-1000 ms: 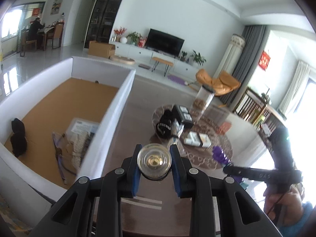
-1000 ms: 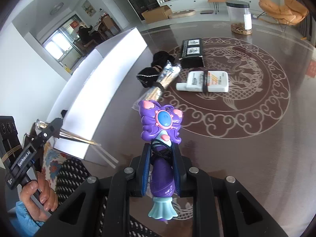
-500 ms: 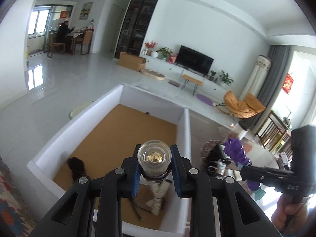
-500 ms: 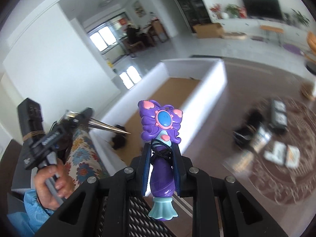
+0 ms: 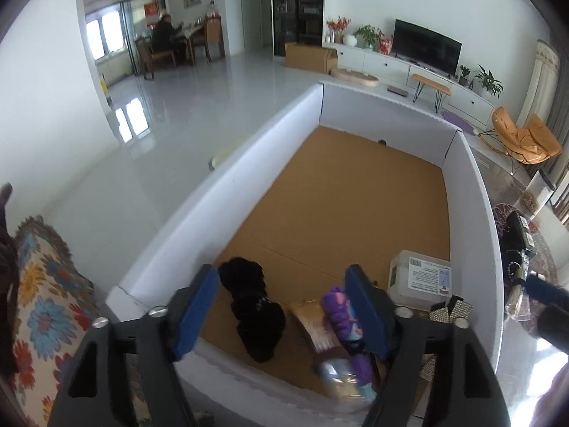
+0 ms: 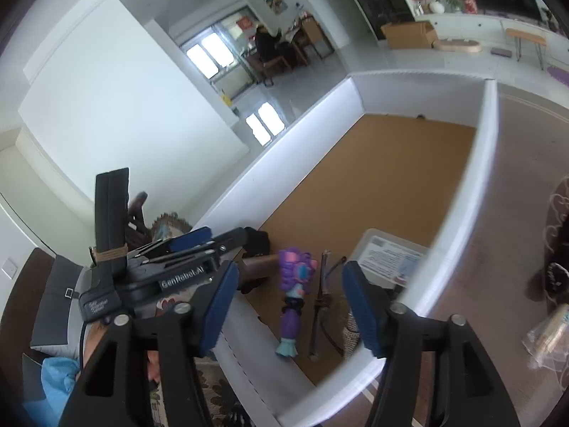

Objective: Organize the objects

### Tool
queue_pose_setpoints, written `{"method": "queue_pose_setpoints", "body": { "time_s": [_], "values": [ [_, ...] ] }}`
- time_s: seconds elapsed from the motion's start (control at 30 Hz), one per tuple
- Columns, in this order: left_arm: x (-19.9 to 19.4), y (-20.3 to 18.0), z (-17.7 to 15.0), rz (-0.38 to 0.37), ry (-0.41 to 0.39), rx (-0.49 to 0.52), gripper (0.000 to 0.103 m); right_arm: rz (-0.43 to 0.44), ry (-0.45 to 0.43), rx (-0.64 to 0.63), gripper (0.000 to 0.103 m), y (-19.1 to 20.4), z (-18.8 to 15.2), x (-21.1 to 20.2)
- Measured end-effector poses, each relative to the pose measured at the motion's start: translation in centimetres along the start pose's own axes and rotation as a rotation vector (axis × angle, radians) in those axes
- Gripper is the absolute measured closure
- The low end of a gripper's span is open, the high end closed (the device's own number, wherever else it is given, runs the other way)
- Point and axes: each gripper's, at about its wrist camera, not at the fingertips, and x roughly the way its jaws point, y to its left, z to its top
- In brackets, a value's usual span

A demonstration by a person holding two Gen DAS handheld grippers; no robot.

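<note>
Now both tongs hang over the big white-walled box with the brown cardboard floor (image 5: 476, 192). The left gripper (image 5: 282, 311) and right gripper (image 6: 288, 306) have just sprung their blue jaws apart, gripping nothing. Below, the purple butterfly-topped toy wand (image 6: 293, 293) lies on the box floor near the front wall, beside a black fabric bundle (image 5: 254, 311).

Toy (image 6: 293, 295) inside box (image 6: 458, 210), near corner
</note>
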Motion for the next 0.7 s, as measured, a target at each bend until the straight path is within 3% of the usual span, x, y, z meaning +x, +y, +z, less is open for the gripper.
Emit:
{"method": "queue_pose_setpoints", "body": {
  "time_s": [0.07, 0.2, 0.37, 0.5, 0.6, 0.67, 0.7],
  "values": [
    [-0.8, -0.5, -0.2, 0.026, -0.042, 0.001, 0.017, -0.097, -0.069, -0.044, 0.012, -1.2, -1.8, -3.2],
    [-2.9, -2.7, -0.9, -0.069, -0.079, -0.006, 0.017, -0.289, -0.121, -0.085, 0.01, -5.4, -6.0, -8.1],
    [-6.7, -8.8, -3.0, -0.243, -0.128, 0.083, 0.016, -0.573, -0.075, -0.066, 0.01, -12.8, -12.8, -13.0],
    [-9.1, -14.3, -5.4, -0.374, -0.134, 0.194, 0.016, -0.714, -0.025, -0.002, 0.01, -17.8, -16.7, -16.1],
    [-9.2, -18.1, -7.3, -0.441, -0.083, 0.266, 0.016, -0.811, 0.005, 0.002, 0.01, -20.2, -18.4, -17.9],
    [-8.7, -20.2, -8.6, -0.466, -0.05, 0.299, 0.016, -0.851, 0.028, 0.013, 0.009, -21.4, -18.8, -18.5],
    [-8.4, -21.2, -9.5, -0.474, -0.03, 0.315, 0.016, -0.823, 0.017, 0.043, 0.009, -22.1, -18.8, -18.9]
  ]
}}
